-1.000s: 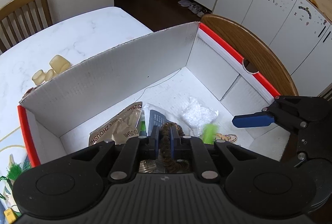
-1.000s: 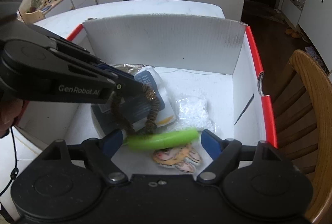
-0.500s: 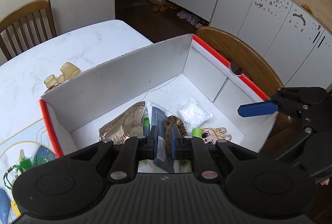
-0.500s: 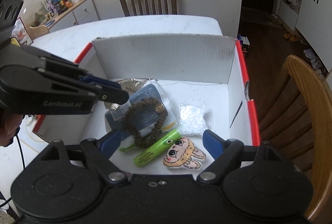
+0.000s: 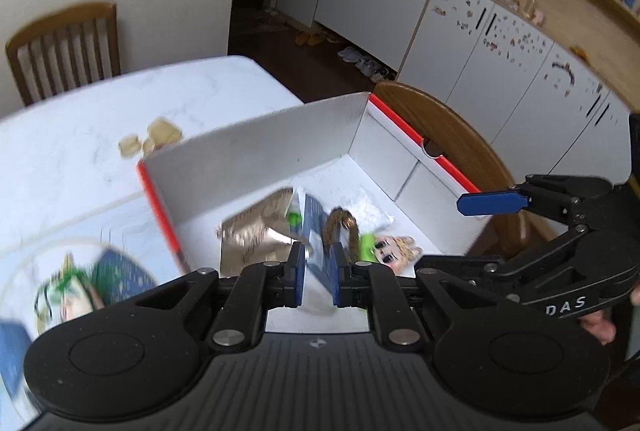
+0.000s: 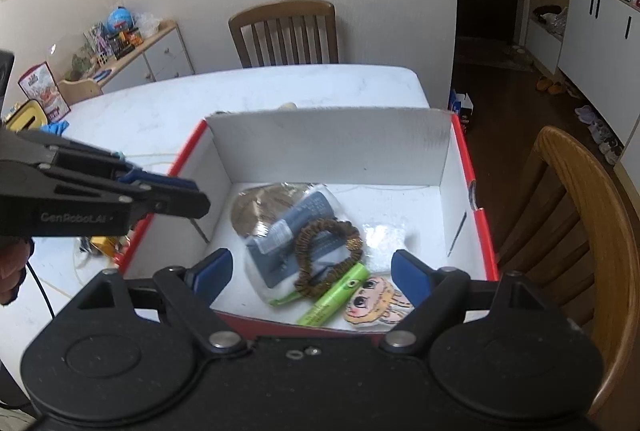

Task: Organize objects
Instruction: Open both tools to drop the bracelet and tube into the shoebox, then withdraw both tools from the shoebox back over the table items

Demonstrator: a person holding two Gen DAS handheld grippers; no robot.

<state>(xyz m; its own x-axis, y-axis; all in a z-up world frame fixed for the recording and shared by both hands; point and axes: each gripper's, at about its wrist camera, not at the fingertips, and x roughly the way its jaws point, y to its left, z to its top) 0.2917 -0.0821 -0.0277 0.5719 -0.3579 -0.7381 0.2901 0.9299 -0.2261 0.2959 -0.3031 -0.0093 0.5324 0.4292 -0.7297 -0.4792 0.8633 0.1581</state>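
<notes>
A white box with red rim (image 6: 466, 159) (image 5: 400, 121) stands on the white table. Inside lie a brown scrunchie (image 6: 326, 251) (image 5: 342, 227), a green tube (image 6: 334, 297), a cartoon doll sticker (image 6: 378, 305) (image 5: 394, 255), a blue-grey packet (image 6: 294, 235), a gold foil pouch (image 6: 256, 209) (image 5: 252, 235) and a white bag (image 6: 386, 237). My left gripper (image 5: 316, 273) hangs above the box's near edge, its jaws slightly apart and empty; it also shows in the right wrist view (image 6: 176, 191). My right gripper (image 6: 308, 271) is wide open and empty above the box.
Wooden chairs stand at the table's far side (image 6: 286, 31) and right of the box (image 6: 580, 215). Beige small items (image 5: 152, 141) lie on the table behind the box. A printed mat with toys (image 5: 72, 287) lies left of the box. White cabinets (image 5: 460, 43) line the wall.
The left gripper has let go of the brown scrunchie, which now lies in the box. Both grippers have pulled up and back from the box.
</notes>
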